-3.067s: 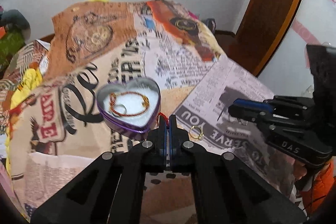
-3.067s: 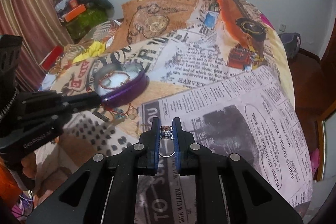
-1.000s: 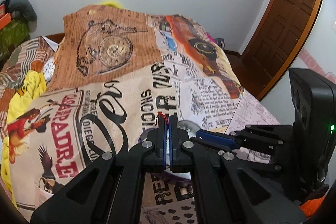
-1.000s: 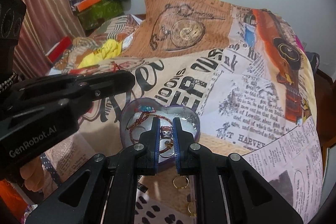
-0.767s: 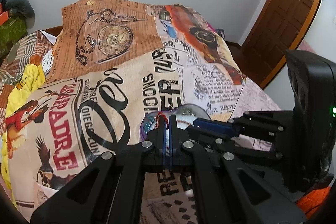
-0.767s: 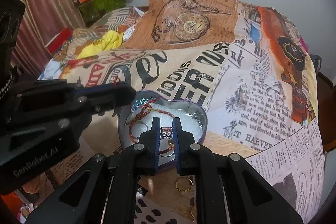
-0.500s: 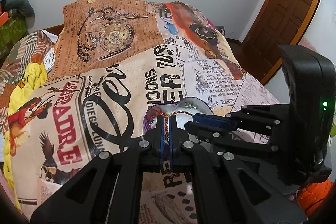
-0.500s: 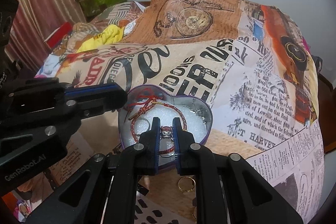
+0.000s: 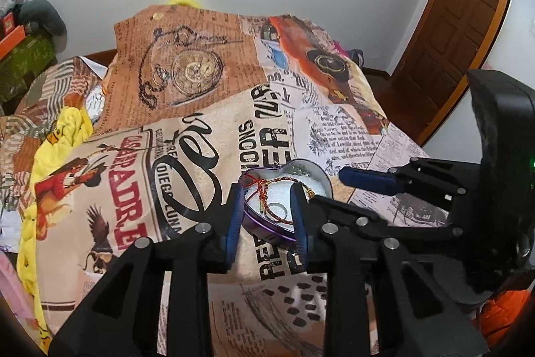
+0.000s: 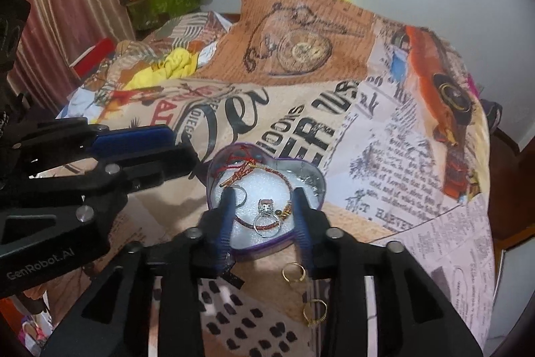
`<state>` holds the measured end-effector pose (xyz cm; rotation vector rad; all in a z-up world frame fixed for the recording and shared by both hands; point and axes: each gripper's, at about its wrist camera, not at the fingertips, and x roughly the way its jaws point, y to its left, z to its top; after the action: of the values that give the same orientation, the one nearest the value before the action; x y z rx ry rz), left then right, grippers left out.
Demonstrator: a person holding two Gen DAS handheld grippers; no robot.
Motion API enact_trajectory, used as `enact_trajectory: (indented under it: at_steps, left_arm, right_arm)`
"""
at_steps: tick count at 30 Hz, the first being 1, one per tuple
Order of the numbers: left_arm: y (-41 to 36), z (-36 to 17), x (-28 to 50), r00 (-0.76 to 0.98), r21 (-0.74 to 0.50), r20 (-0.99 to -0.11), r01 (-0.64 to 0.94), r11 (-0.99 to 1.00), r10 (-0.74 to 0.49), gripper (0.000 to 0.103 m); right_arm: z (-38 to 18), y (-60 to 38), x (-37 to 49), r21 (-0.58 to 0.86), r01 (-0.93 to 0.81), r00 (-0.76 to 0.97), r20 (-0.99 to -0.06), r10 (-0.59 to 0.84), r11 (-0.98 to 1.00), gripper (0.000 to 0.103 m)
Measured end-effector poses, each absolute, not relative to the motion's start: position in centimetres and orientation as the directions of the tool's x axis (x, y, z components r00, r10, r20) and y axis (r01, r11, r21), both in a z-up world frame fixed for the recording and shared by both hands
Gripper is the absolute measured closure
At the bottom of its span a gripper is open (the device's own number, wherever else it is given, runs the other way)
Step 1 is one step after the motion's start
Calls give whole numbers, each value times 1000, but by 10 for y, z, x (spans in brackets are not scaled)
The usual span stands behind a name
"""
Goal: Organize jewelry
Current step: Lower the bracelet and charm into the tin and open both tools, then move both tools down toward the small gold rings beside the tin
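Both jaws open, holding nothing. Stone ring (image 10: 266, 216) and red bracelet (image 10: 249, 169) lie in the heart tin (image 10: 316, 179) on the bed. Lift right gripper (image 10: 264, 216) straight up, then grab the gold rings (image 10: 293, 272) just beside the tin.

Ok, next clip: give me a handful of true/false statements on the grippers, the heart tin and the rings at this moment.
1. Both grippers are open. True: the left gripper and the right gripper both have their fingers spread.
2. The right gripper is holding the silver stone ring. False: the ring lies loose in the heart-shaped tin, on the white foam.
3. Two gold rings lie on the bedspread outside the tin. True.
4. The tin has its lid on. False: it is open, and a red cord bracelet shows inside.
5. The tin is empty apart from the stone ring. False: it also holds the bracelet and a plain silver ring.
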<state>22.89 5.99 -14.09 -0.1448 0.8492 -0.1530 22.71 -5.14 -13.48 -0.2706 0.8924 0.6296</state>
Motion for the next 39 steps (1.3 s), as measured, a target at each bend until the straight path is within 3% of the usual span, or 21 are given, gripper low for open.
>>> enact_trajectory:
  at_steps: [10, 15, 21, 39]
  left_arm:
    - [53, -115, 205, 682, -166, -708, 90, 982, -182, 74]
    - [46, -110, 194, 689, -160, -702, 97, 982, -182, 64]
    - [29, -121, 188, 658, -172, -724, 119, 978, -207, 64]
    - [-1, -186, 188, 521, -179, -820, 159, 971, -236, 64]
  right_arm:
    - [-108, -73, 208, 15, -572, 531, -756, 383, 820, 70]
    - [-101, -84, 196, 3, -557, 557, -741, 376, 831, 70]
    - [-101, -106, 186, -5, -529, 577, -736, 355, 849, 70]
    - [-176, -121, 188, 57, -536, 399, -863, 312, 842, 70]
